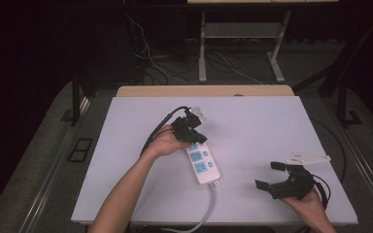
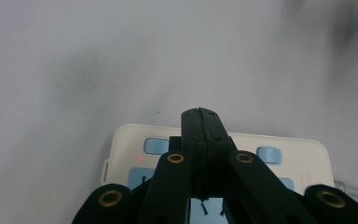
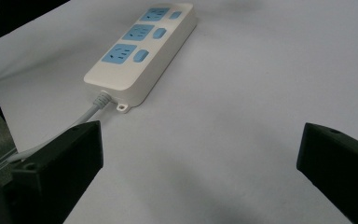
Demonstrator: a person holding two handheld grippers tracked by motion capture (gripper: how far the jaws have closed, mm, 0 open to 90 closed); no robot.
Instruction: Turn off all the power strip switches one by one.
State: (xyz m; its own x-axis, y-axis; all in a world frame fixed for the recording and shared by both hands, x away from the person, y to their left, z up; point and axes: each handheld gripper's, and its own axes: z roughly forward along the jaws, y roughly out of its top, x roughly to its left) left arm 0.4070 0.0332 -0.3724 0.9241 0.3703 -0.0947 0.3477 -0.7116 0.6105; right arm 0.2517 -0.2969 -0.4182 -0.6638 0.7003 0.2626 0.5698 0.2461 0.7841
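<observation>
Hovering my left gripper [image 1: 190, 130] over the far end of the power strip [image 1: 203, 164], jaws pressed together with nothing between them; in the left gripper view the closed tips sit above the strip's [image 2: 303, 154] end switches, and a small red light glows on the casing there. Whether the tips touch the casing I cannot tell.

Strip lies flat on the white table [image 1: 252, 121], near its middle. Long axis runs from the far end under my left gripper toward my near edge, angled slightly to my right; the cord [image 1: 206, 208] leaves the near end and drops off the table edge.

Left hand is plainly the nearer one: forearm reaches in diagonally from the near-left, wrist bent so the gripper points down at the strip.

Right gripper [image 1: 272, 177] rests well apart at the near-right, jaws wide apart and empty, aimed leftward across the table; from it the strip [image 3: 142, 51] lies ahead and to the left, cord end nearest.

Judgement: any press on a switch falls to the left, straight down.
</observation>
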